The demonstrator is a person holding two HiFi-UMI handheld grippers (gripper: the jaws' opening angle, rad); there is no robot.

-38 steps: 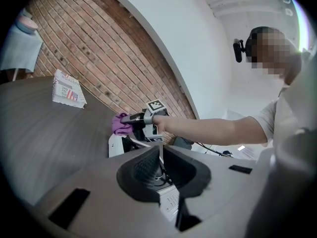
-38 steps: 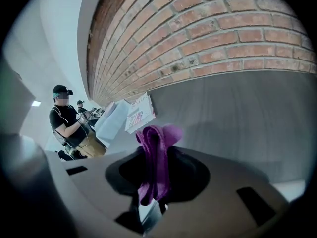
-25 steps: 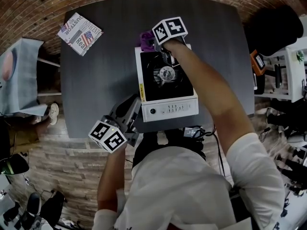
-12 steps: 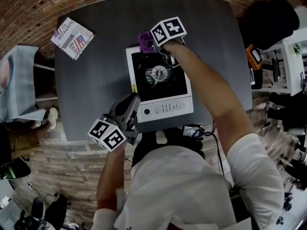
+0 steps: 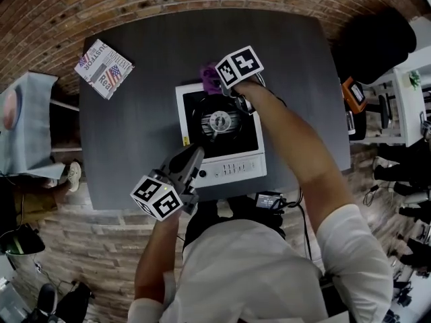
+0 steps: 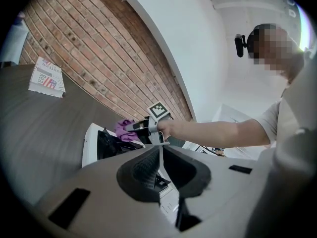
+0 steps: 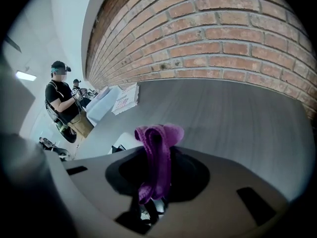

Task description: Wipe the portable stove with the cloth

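Note:
A white portable stove [image 5: 221,170] with a black top and round burner [image 5: 219,121] sits mid-table. The purple cloth [image 5: 209,79] shows at the stove's far edge, pinched in my right gripper [image 5: 219,85]. In the right gripper view the cloth [image 7: 156,155] is bunched between the jaws and sticks out past them. My left gripper [image 5: 194,157] hovers at the stove's near left corner, jaws together with nothing held. From the left gripper view the stove [image 6: 101,145], the cloth [image 6: 124,128] and the right gripper [image 6: 143,128] lie ahead.
A folded newspaper [image 5: 103,68] lies at the dark table's [image 5: 135,126] far left corner. A brick wall runs behind the table. A black power adapter [image 5: 269,200] sits at the near edge. Another person [image 7: 62,100] stands far off to the left.
The right gripper with the cloth has stayed at the stove's far edge. The left gripper has crept a little closer to the stove's near left corner. My head view shifted.

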